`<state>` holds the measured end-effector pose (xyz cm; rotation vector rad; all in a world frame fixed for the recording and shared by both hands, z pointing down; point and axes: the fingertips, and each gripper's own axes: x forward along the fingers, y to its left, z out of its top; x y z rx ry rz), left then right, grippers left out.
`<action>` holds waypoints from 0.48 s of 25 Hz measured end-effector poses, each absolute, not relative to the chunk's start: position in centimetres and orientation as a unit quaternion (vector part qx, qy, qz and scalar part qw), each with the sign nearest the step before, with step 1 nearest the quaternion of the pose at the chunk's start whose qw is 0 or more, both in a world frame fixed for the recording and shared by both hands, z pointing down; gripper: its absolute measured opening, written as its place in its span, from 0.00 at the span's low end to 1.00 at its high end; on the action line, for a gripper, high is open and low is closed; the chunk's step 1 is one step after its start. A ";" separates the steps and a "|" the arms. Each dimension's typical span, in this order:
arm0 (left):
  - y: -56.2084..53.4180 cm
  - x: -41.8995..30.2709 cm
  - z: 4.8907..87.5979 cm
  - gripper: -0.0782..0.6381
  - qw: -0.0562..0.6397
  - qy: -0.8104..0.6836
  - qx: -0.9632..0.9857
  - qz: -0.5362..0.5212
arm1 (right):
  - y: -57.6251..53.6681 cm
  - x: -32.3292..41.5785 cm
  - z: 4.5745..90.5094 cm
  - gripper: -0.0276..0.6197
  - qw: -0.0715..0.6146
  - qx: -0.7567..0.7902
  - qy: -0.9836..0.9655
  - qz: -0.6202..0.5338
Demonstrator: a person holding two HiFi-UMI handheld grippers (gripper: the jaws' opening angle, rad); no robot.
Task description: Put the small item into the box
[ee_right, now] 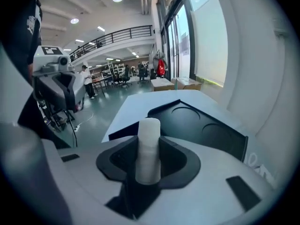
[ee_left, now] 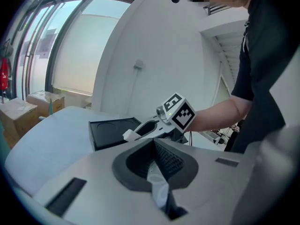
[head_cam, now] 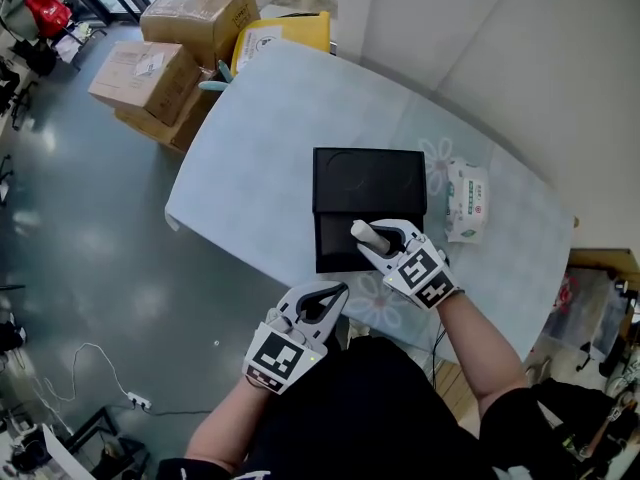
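Left tongs point(head_cam: 335, 293) closed, empty; right tongs point(head_cam: 368, 240) clamp white cylinder point(head_cam: 360, 231) over black box point(head_cam: 368, 183).

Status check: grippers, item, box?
Right gripper shut on white cylinder, over box near side. Left gripper shut, empty, clear of box. Box open, nothing blocking.
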<state>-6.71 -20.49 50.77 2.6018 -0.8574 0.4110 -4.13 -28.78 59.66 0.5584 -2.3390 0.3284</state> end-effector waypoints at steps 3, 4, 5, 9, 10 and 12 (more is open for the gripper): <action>-21.4 -7.5 51.4 0.12 0.194 -0.303 0.922 0.144 | -28.8 -4.6 62.0 0.26 0.390 0.196 -0.891 0.121; -21.6 -7.7 51.7 0.12 0.197 -0.302 0.921 0.144 | -28.8 -4.7 62.7 0.26 0.402 0.191 -0.887 0.121; -21.9 -8.0 51.9 0.12 0.201 -0.300 0.921 0.144 | -28.8 -4.8 63.4 0.26 0.412 0.187 -0.883 0.124; -22.7 -8.5 52.8 0.12 0.217 -0.294 0.919 0.145 | -28.8 -4.9 65.4 0.26 0.451 0.175 -0.866 0.126; -22.8 -8.5 52.9 0.12 0.220 -0.294 0.919 0.145 | -28.8 -4.9 65.8 0.26 0.459 0.172 -0.862 0.124; -23.0 -8.6 53.2 0.12 0.225 -0.292 0.918 0.144 | -28.9 -4.8 66.5 0.26 0.472 0.169 -0.857 0.121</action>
